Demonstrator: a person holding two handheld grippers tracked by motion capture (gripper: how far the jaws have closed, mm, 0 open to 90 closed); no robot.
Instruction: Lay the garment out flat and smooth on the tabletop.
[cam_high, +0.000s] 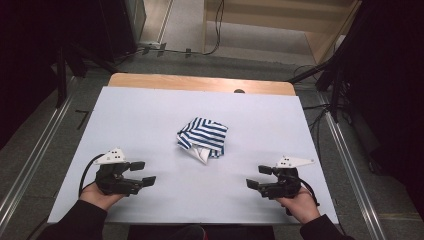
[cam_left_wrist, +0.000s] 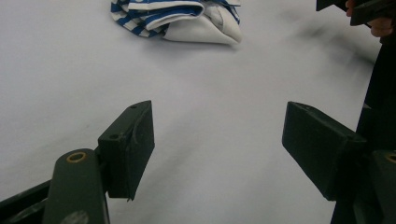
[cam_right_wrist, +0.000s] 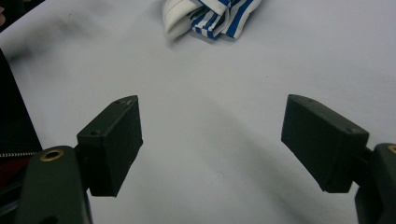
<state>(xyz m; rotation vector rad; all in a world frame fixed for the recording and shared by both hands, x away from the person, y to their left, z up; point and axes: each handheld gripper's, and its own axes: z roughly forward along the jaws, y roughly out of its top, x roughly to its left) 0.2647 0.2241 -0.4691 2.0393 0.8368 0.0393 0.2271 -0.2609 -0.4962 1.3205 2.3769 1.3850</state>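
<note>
A folded blue-and-white striped cloth (cam_high: 202, 138) lies in the middle of the white table cover (cam_high: 150, 120), with a plain white part showing at its near edge. My left gripper (cam_high: 142, 173) rests near the front left, open, nothing between its jaws. My right gripper (cam_high: 259, 177) rests near the front right, also open and holding nothing. Both point inward toward the centre. In the left gripper view the cloth (cam_left_wrist: 177, 16) lies far ahead at the top; in the right gripper view the cloth (cam_right_wrist: 210, 16) sits at the top too.
A wooden table edge (cam_high: 200, 82) shows beyond the white cover. Metal rails (cam_high: 30, 160) run along both sides of the table. Cables lie on the floor behind. Bare cover surrounds the cloth on all sides.
</note>
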